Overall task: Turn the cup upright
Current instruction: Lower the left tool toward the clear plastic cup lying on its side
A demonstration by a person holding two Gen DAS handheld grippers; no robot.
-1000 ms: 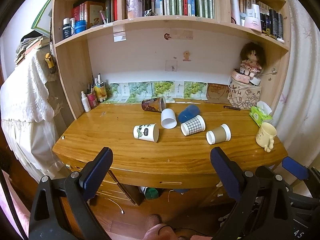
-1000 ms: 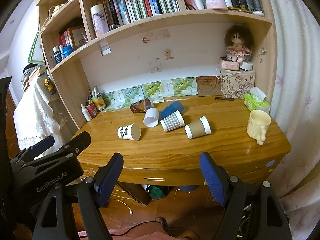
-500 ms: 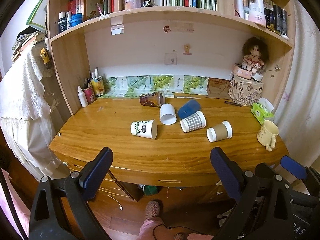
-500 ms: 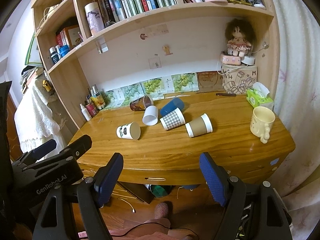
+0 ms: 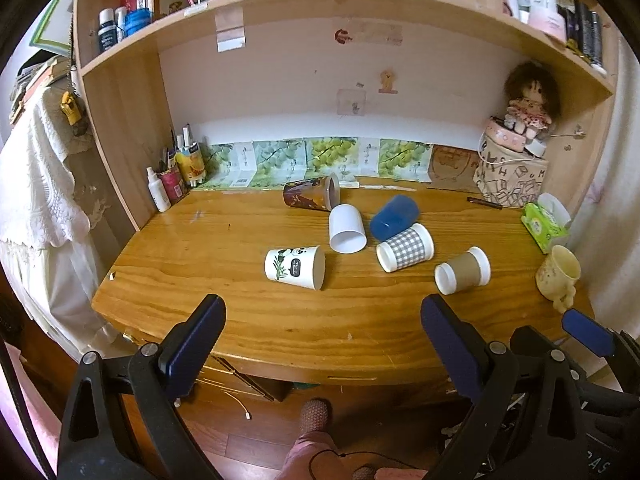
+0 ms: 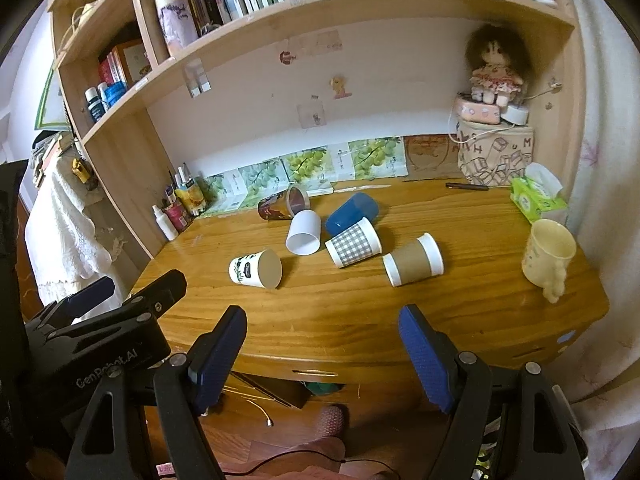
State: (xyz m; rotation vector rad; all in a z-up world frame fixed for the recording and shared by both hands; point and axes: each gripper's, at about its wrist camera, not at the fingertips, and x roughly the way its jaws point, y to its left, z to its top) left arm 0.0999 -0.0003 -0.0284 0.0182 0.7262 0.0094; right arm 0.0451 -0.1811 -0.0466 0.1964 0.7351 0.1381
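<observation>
Several cups lie on their sides on the wooden desk [image 5: 224,312]: a white panda-print cup [image 5: 295,266] [image 6: 256,269], a plain white cup [image 5: 346,229] [image 6: 304,233], a blue cup [image 5: 394,217] [image 6: 352,208], a checked cup [image 5: 405,249] [image 6: 353,242], a brown cup with white ends [image 5: 462,270] [image 6: 413,265] and a dark patterned cup [image 5: 311,197] [image 6: 283,204]. My left gripper [image 5: 322,336] and my right gripper [image 6: 322,344] are both open and empty, held in front of the desk's near edge, apart from every cup.
A cream mug [image 5: 558,274] [image 6: 549,254] stands upright at the desk's right end beside a green tissue box [image 5: 546,222]. Bottles [image 5: 176,178] stand at the back left, a bag with a doll [image 5: 510,176] at the back right. Shelves of books hang above.
Both grippers have moved closer to the desk and a little higher; the cups look larger. No cup has moved and both grippers stay open.
</observation>
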